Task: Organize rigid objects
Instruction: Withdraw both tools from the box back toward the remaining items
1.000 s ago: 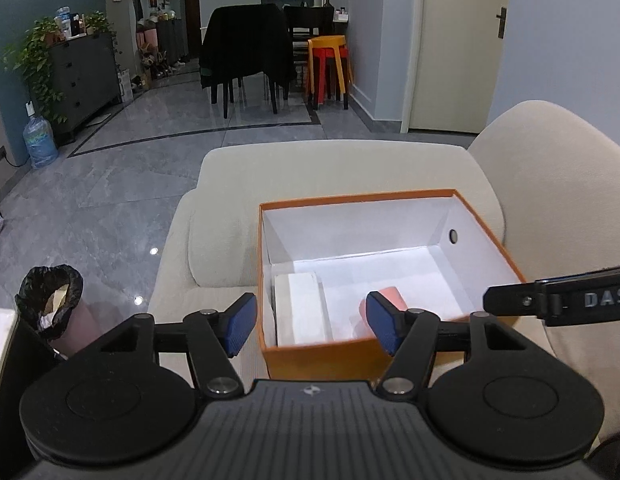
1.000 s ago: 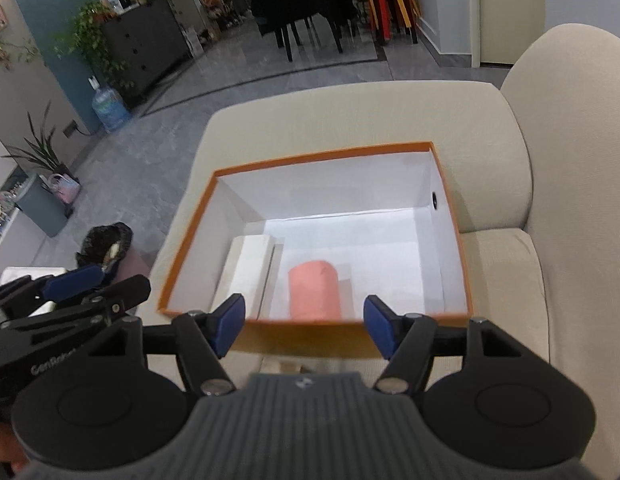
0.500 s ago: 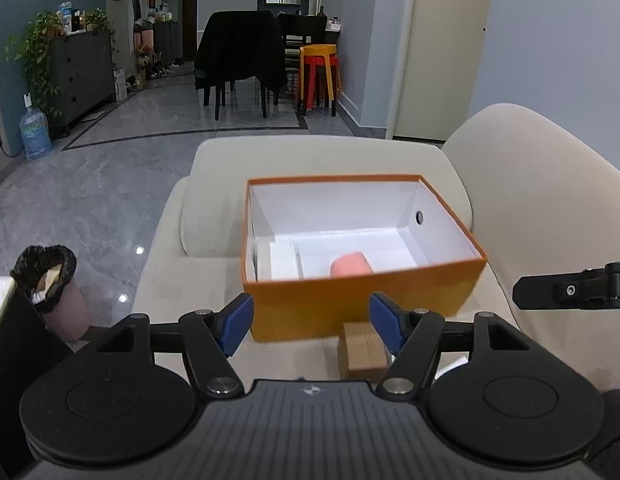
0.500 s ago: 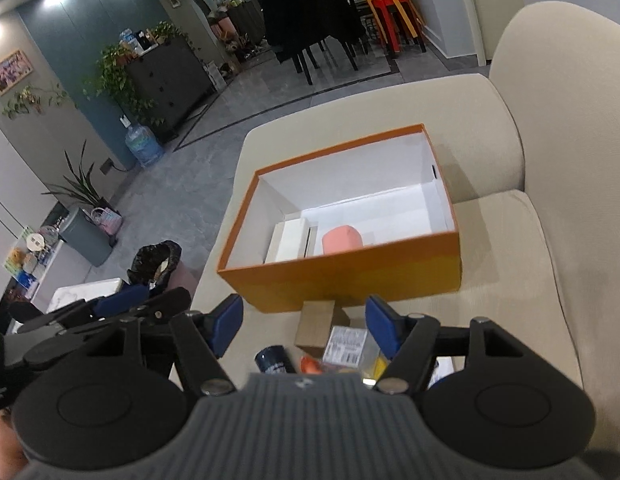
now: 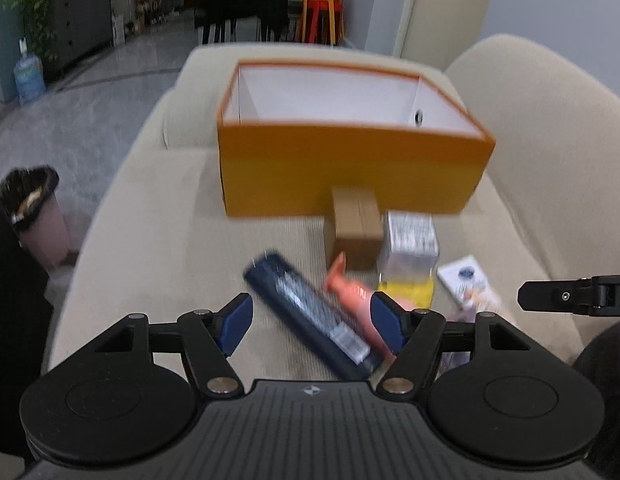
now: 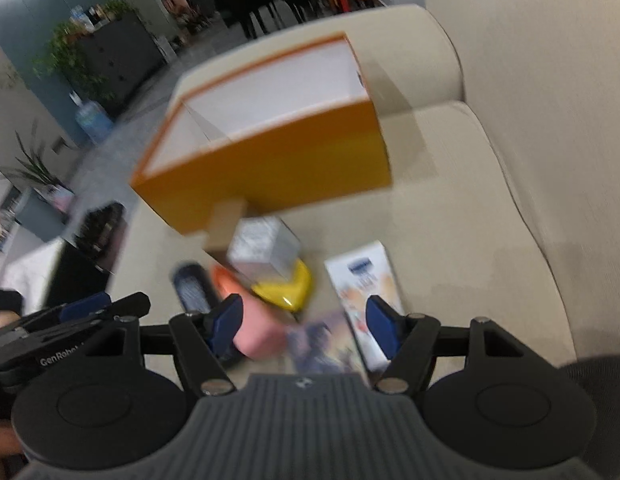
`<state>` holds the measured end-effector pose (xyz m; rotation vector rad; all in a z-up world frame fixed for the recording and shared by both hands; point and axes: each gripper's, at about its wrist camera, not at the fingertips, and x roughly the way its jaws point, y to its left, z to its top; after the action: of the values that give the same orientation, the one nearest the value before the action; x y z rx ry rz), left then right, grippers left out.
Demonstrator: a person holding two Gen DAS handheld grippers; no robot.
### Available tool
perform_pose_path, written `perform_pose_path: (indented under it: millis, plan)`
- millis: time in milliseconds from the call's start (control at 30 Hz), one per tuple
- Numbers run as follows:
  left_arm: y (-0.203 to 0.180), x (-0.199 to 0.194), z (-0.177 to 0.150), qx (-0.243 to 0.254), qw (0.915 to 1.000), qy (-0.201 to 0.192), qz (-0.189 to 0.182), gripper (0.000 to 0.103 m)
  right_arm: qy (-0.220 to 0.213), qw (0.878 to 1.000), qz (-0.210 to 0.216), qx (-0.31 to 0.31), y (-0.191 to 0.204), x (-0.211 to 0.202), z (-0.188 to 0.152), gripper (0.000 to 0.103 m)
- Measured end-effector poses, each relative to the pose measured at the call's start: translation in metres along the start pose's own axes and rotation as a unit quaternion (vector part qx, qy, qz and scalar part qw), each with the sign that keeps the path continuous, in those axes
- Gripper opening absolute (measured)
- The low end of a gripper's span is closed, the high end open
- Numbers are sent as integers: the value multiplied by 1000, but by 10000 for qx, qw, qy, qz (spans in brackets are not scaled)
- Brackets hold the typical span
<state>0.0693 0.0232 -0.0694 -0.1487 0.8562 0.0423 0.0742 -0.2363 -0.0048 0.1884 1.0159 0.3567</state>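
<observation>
An orange box with a white inside stands on the beige sofa seat; it also shows in the right wrist view. In front of it lie a brown carton, a silver box on a yellow object, an orange-pink bottle, a dark blue tube and a white flat box. My left gripper is open and empty, low over the dark tube. My right gripper is open and empty over the pile, above a dark printed packet.
The sofa backrest rises on the right and the armrest lies beyond the box. A pink bin with a black liner stands on the floor at left. The right gripper's tip shows at the right edge.
Both grippers pulled back from over the orange box and dropped toward the loose items in front of it. The box contents are now hidden behind its front wall. Both stay open.
</observation>
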Motion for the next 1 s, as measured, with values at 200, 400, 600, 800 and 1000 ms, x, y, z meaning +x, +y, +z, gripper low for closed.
perform_pose_path:
  millis: [200, 400, 600, 800, 1000]
  plan:
    - [-3, 18, -26, -65, 9998, 163, 1, 79, 310, 9992, -167, -178, -2, 22, -21, 68]
    - [-11, 34, -38, -102, 9995, 294, -71, 79, 575, 9966, -410, -426, 5, 44, -36, 68]
    - [-15, 49, -43, -107, 9991, 379, -145, 84, 784, 9940, -534, -537, 8, 58, -49, 68]
    - [-18, 61, -47, -34, 9990, 443, -103, 90, 813, 9921, -670, -686, 15, 64, -51, 68]
    - [-9, 55, -50, -24, 9989, 456, 125, 88, 859, 9880, -855, -956, 22, 72, -57, 70]
